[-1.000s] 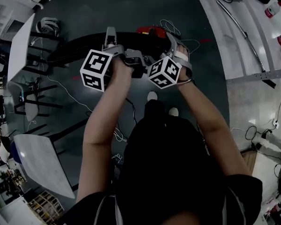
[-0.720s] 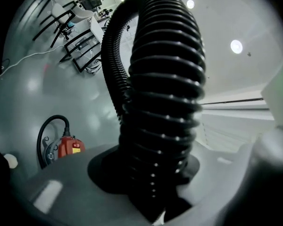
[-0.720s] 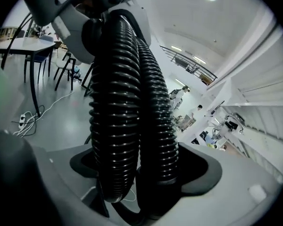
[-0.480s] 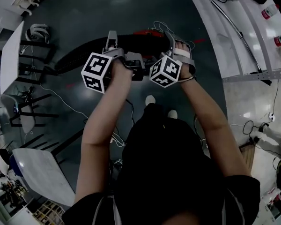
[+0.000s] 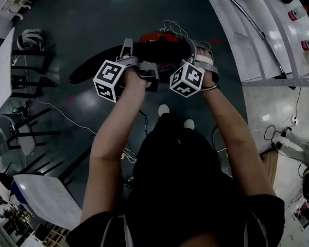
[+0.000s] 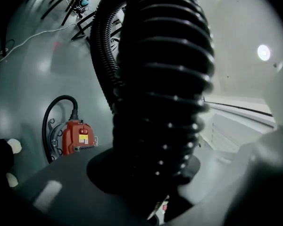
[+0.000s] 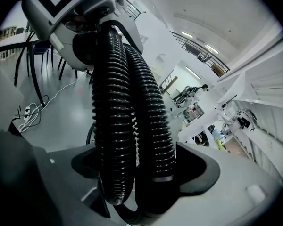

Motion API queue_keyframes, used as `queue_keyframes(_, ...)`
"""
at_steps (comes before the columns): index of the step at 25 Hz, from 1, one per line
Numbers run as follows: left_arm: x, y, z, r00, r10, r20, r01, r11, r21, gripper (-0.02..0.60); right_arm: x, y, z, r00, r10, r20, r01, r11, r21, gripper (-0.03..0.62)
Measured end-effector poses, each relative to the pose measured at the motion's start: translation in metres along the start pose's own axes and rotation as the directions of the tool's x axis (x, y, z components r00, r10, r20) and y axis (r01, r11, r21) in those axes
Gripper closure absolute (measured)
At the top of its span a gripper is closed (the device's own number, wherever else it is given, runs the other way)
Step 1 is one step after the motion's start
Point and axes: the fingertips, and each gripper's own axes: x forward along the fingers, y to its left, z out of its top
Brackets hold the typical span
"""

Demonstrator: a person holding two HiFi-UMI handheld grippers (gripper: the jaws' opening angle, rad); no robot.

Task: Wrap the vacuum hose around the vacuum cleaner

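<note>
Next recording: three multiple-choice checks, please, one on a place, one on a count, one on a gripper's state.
1. Where is the vacuum cleaner?
A) on the floor beyond both grippers
B) on a white table
C) on a chair

2. How many runs of vacuum hose pass between the right gripper's jaws?
A) one
B) two
C) four

3. The left gripper is:
A) open, empty
B) shut on a cable
C) shut on the vacuum hose

1 A: the head view shows its red body on the floor ahead.
2 B: two ribbed runs sit side by side in the right gripper view.
3 C: the vacuum hose fills its jaws.
</note>
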Motion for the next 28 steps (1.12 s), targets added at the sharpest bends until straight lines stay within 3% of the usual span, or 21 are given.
queue_keyframes(10, 0.034, 0.038, 0.001, 0.989, -0.006, -0.148, -0.001, 0.999, -0.044, 0.384, 0.027, 0.011, -0.006, 0.997, 0.013, -0.071, -0.015, 1.000, -0.024, 0.141)
queue_keyframes(17, 0.049, 0.060, -0.010, 0.982, 0.006, -0.190, -0.027, 0.994, -0.110, 0.380, 0.037, 0.013, -0.020, 0.995, 0.036, -0.098, -0.041, 0.998, -0.054, 0.143)
queue_keyframes(21, 0.061, 0.080, -0.015, 0.983, 0.025, -0.184, -0.058, 0.982, -0.177, 0.383, 0.054, 0.013, -0.028, 0.993, 0.072, -0.098, -0.081, 0.993, -0.087, 0.143)
queue_keyframes(28, 0.086, 0.108, -0.012, 0.993, 0.061, -0.106, -0.084, 0.968, -0.238, 0.383, 0.094, 0.011, -0.034, 0.987, 0.129, -0.093, -0.142, 0.978, -0.151, 0.141)
